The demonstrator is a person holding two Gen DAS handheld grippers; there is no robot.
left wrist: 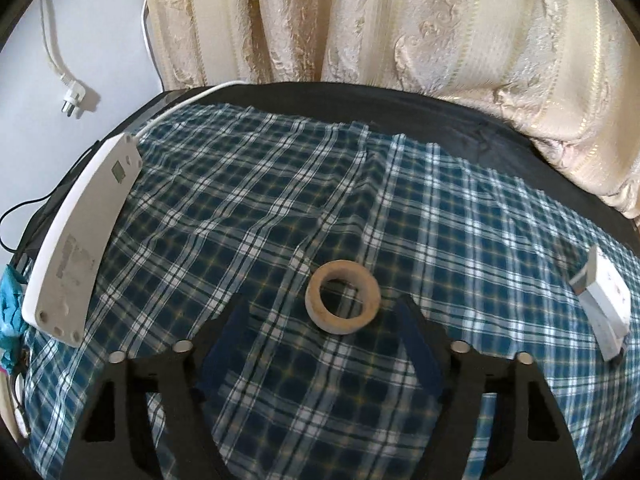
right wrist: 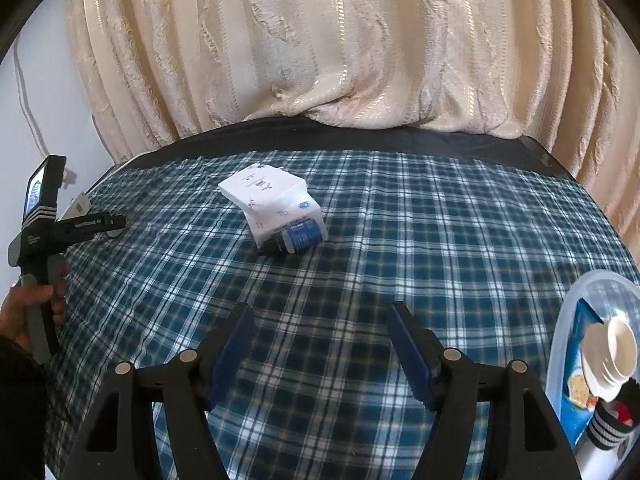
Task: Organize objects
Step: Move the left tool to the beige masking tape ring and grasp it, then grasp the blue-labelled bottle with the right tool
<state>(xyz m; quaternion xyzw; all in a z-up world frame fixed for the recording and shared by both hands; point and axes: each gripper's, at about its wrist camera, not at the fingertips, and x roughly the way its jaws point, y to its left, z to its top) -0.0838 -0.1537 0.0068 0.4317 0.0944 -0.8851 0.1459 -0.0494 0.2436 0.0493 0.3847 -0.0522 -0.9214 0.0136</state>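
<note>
A tan tape ring [left wrist: 342,297] lies flat on the blue plaid cloth [left wrist: 280,208], just ahead of my open, empty left gripper [left wrist: 324,310]. A white and blue packet [right wrist: 276,210] lies on the cloth ahead of my open, empty right gripper [right wrist: 322,320], well apart from it. The same packet shows at the right edge of the left wrist view [left wrist: 602,300]. A clear plastic container [right wrist: 576,320] at the right holds a blue packet, a white cup and a striped item. The left gripper also shows at the left of the right wrist view [right wrist: 116,224].
A white flat device [left wrist: 80,236] with a cord lies at the table's left edge. A cream curtain [right wrist: 320,48] hangs behind the table. A white plug [left wrist: 74,98] dangles on the wall at left. A teal item [left wrist: 10,300] sits at the far left.
</note>
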